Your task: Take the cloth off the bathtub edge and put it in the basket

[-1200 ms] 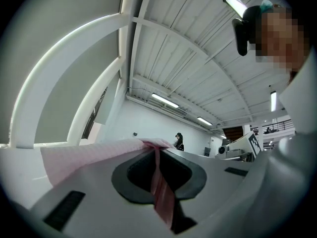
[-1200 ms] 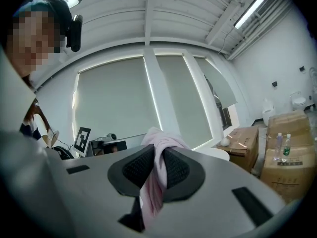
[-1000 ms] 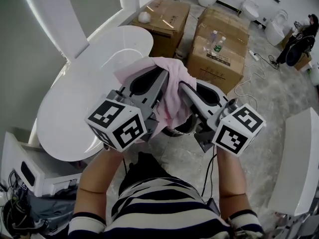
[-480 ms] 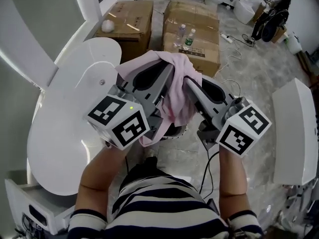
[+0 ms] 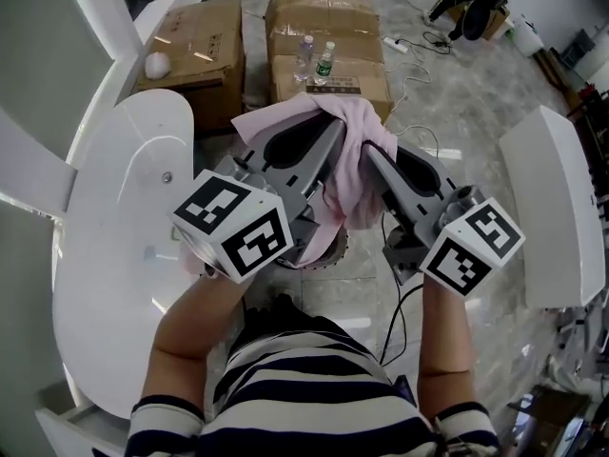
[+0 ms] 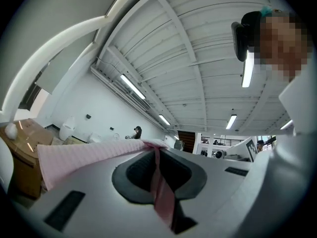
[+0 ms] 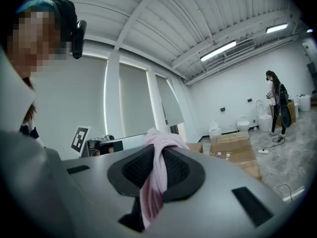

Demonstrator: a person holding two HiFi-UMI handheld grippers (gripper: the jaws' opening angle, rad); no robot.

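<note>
Left gripper [image 5: 328, 129] and right gripper [image 5: 369, 152], jaws pinched tight on the pink cloth [image 5: 350, 184], hold it aloft beside the white bathtub [image 5: 114, 255]. Cardboard boxes [image 5: 328, 17] topped with two bottles [image 5: 325, 60] stand just beyond.

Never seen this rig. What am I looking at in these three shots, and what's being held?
No robot here: a person holds the left hand-held gripper in one hand and the right hand-held gripper in the other; the marker cubes are part of them. The top-down picture comes from a camera on the person's head. The other two come from cameras riding on each gripper, looking along its jaws. Both grippers are shut on one pink cloth, carried in the air between them, beside a white bathtub. On the floor beyond stand cardboard boxes, with two bottles on one.
</note>
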